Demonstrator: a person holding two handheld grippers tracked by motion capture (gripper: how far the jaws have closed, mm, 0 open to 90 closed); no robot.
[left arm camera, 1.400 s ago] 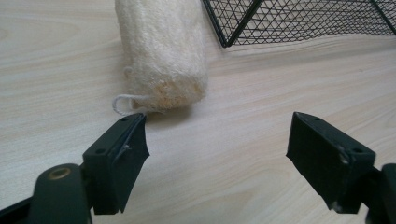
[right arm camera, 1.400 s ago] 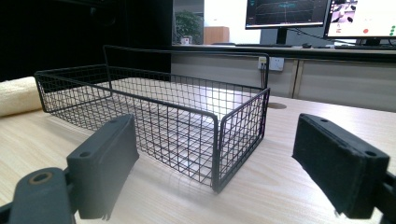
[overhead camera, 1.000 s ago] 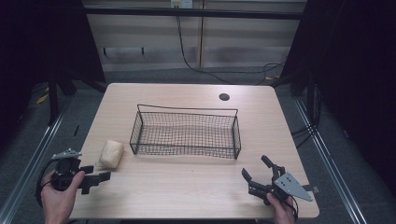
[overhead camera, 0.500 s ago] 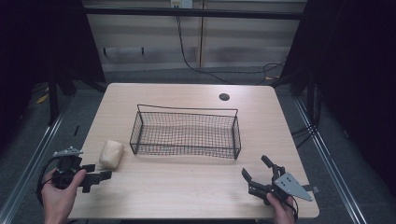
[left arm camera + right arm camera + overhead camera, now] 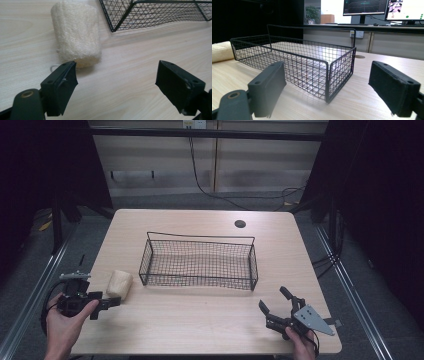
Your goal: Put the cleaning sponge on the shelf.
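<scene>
Left tongs (image 5: 107, 304) — jaws wide apart, holding nothing, low over the worktop (image 5: 200, 320) just short of the loofah sponge (image 5: 120, 283). Right tongs (image 5: 275, 307) — likewise gaping and empty, at the near right edge. Beyond, the loofah lies just beside the left end of the black wire basket (image 5: 200, 262), mid-worktop.

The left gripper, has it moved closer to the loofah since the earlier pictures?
Yes. In the high view the left gripper has crept right along the table's front, and its jaw tip now sits just below the loofah, which lies beside the basket.
</scene>
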